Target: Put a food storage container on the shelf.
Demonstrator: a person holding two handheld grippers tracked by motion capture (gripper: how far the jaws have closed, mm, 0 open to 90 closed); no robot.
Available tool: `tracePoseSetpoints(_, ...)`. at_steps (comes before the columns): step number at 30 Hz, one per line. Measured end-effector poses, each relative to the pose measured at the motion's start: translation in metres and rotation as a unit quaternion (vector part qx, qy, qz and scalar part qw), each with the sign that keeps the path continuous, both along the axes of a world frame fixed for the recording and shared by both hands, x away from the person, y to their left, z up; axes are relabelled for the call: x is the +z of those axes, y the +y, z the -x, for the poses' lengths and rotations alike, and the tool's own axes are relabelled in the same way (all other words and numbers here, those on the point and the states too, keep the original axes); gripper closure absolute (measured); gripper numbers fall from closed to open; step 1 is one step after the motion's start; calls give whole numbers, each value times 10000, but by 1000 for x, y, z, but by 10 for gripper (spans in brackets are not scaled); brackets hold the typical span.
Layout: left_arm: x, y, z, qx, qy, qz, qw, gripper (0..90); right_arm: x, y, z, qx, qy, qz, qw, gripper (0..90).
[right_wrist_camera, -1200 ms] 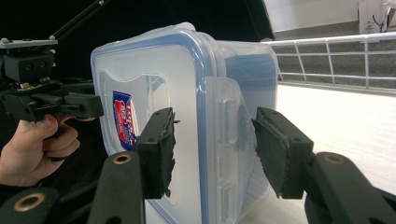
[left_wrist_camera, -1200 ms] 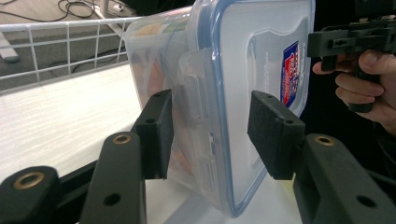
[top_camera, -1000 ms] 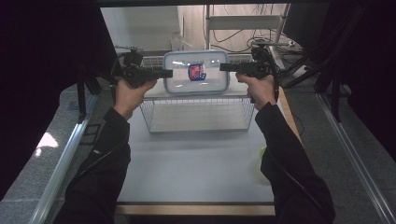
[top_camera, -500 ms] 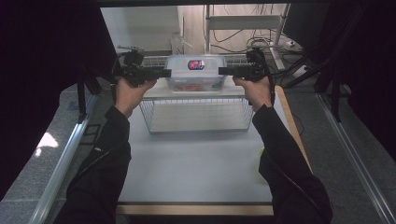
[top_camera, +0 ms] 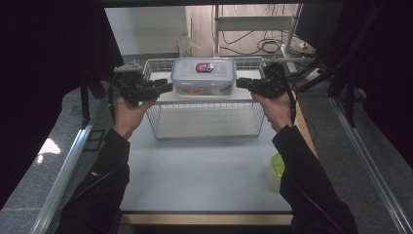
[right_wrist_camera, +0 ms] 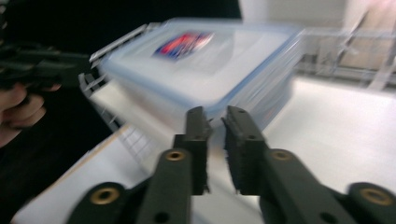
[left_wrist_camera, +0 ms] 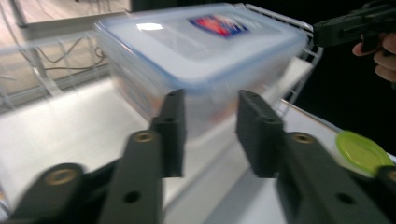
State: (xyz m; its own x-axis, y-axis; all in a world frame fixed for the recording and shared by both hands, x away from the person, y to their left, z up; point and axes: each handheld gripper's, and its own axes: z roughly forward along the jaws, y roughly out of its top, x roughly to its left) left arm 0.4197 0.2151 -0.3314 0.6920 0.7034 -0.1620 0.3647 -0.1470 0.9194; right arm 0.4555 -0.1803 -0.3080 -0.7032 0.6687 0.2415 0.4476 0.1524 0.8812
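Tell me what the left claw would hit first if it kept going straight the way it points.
Most likely the clear plastic lidded container in the white wire basket. The left claw points at the container's near end wall, with nothing between. How much gap remains is unclear, since the picture is blurred.

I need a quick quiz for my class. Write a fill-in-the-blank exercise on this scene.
1. The clear lidded food container sits in a white ____ basket.
2. The left gripper and the right gripper flank the container, one at each ____.
3. The sticker on the container's lid is red and ____.
4. The small lid lying on the table is coloured ____.

Missing words: wire; end; blue; green
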Motion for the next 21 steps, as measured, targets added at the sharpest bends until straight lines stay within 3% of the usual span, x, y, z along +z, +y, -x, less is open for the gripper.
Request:
tracePoseSetpoints(3,-13,-8,5,-191,81,-113,9997,783,-12,6,7,240,36,233,9994,882)
tracePoseSetpoints(6,-17,-15,3,-226,118,-173,9995,843,-21,15,6,301,75,412,9987,894)
tracePoseSetpoints(8,-19,-23,-2,-165,146,-333,9992,848,-24,20,4,336,107,428,9985,895)
tracePoseSetpoints(12,-21,-27,-10,-25,181,-395,9991,850,-28,27,-2,308,66,582,9978,896)
tracePoseSetpoints(17,-22,-31,-18,46,246,-455,9986,854,-30,28,-10,220,104,510,9984,897)
tracePoseSetpoints(19,-20,-35,-20,118,202,-627,9978,848,-30,29,-13,176,102,496,9986,897)
tracePoseSetpoints(21,-20,-36,-21,148,194,-657,9975,842,-29,29,-16,116,107,494,9987,897)
